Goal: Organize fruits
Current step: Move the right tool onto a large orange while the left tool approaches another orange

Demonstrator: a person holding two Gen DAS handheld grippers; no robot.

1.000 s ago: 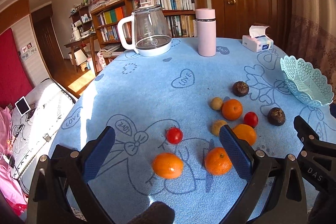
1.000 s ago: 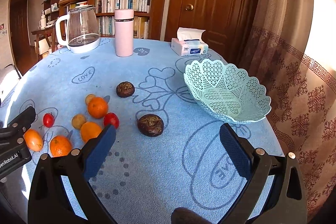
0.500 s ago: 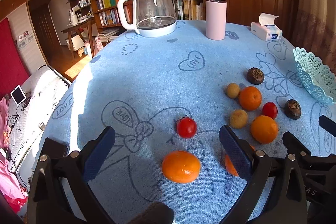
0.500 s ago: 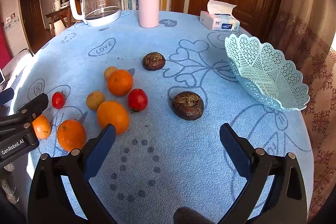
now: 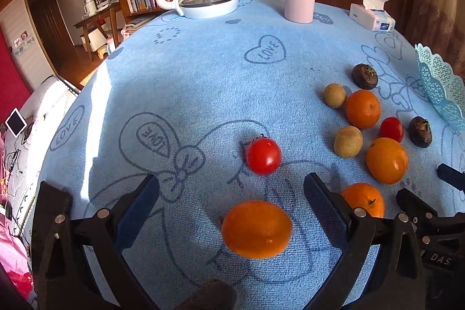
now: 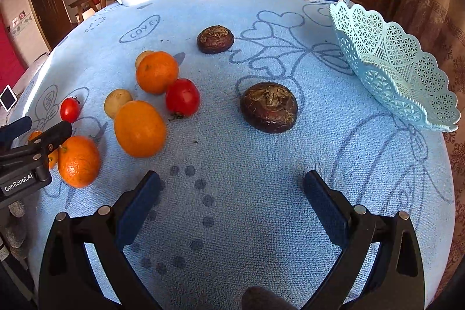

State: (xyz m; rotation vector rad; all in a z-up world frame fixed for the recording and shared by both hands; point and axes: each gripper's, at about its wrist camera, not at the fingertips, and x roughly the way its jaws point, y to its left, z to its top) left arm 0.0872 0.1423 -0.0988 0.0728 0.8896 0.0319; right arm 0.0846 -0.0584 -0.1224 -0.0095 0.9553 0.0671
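Nothing is sorted yet: every fruit is sitting on the blue worktop (image 6: 261,179), the basket (image 6: 389,60) at right looking empty. Your left gripper (image 5: 231,193), fingers spread, is framing the nearest orange (image 5: 257,228); your right gripper (image 6: 231,193), likewise spread, is facing the dark fruit (image 6: 268,106).

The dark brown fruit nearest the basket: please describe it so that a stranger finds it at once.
Start at the lacy mint basket on the blue tablecloth. Beside it, toward the orange fruits, lies the nearer dark brown fruit. It is rough with a fibrous top, and it lies closer to the right gripper than its twin.
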